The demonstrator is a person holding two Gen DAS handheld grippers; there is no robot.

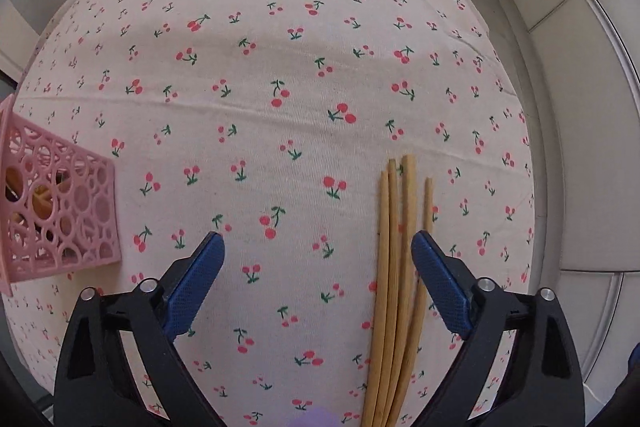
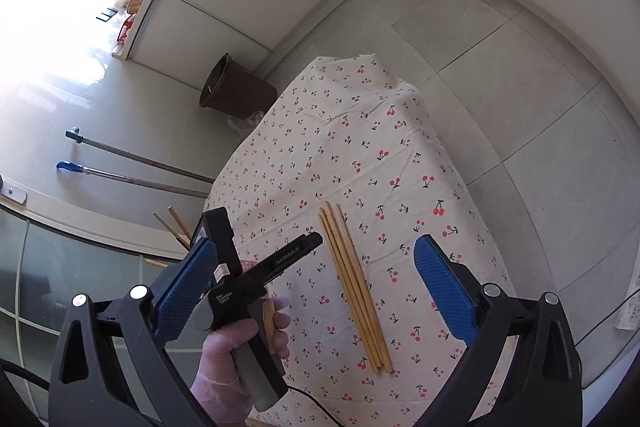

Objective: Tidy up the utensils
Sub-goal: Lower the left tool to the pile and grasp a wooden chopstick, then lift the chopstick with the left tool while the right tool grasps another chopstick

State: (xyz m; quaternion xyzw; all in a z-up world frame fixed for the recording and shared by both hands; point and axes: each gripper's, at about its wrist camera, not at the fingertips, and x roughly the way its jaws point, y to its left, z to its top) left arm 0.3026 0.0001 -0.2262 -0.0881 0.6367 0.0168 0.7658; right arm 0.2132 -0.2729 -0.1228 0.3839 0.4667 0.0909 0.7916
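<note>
Currently the left gripper sits at the bottom of the left wrist view, pointing steeply down at the cherry-print tablecloth, blue pads spread wide, nothing pinched. A bundle of wooden chopsticks lies flat on the cloth in the lower right of that frame, running roughly bottom to top; most of the sticks fall inside the gap, just beside the right-hand pad, and one stick passes under or behind it. Can't tell if that pad touches them. Pink perforated basket at the left edge, well apart from the chopsticks; brownish items show through its holes, too unclear to identify. Right gripper at the bottom of the right wrist view, jaws also spread, empty. In that frame the same chopsticks lie diagonally at centre. Lower left there: a gloved hand holding the handle of the other gripper tool. Brown bin on the floor beyond the table, two long handles at mid left.
</note>
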